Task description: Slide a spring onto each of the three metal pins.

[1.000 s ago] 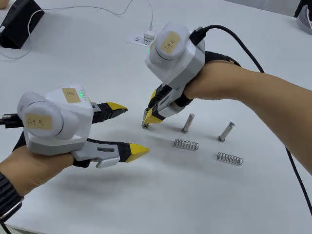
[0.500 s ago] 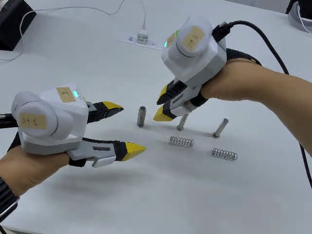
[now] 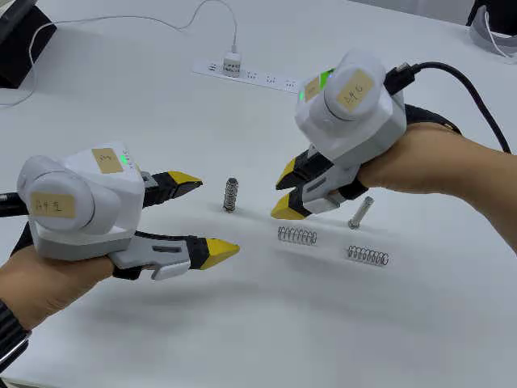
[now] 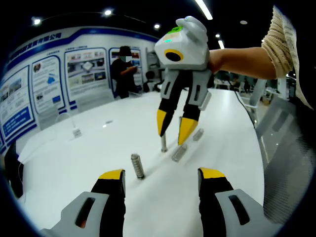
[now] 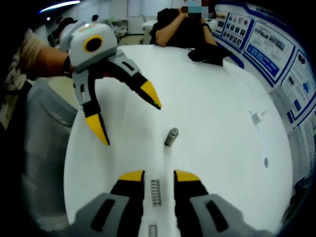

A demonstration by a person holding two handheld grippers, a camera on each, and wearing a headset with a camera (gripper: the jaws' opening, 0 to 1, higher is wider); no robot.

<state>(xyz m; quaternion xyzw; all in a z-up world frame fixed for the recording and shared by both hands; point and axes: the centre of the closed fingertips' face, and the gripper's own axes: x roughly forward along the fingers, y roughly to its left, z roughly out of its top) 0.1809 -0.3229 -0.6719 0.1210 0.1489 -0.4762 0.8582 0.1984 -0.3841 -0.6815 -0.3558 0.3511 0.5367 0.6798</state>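
While left gripper gaped wide and right gripper narrowly, both empty, we counted two loose springs, two bare pins, one sprung pin between them.

White workbench, perhaps poster-lined wall.

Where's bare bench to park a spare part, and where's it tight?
Free: the near bench below the loose springs, and the stretch between power strip and sprung pin. Tight: between left tongs and right tongs, around the bare pin.
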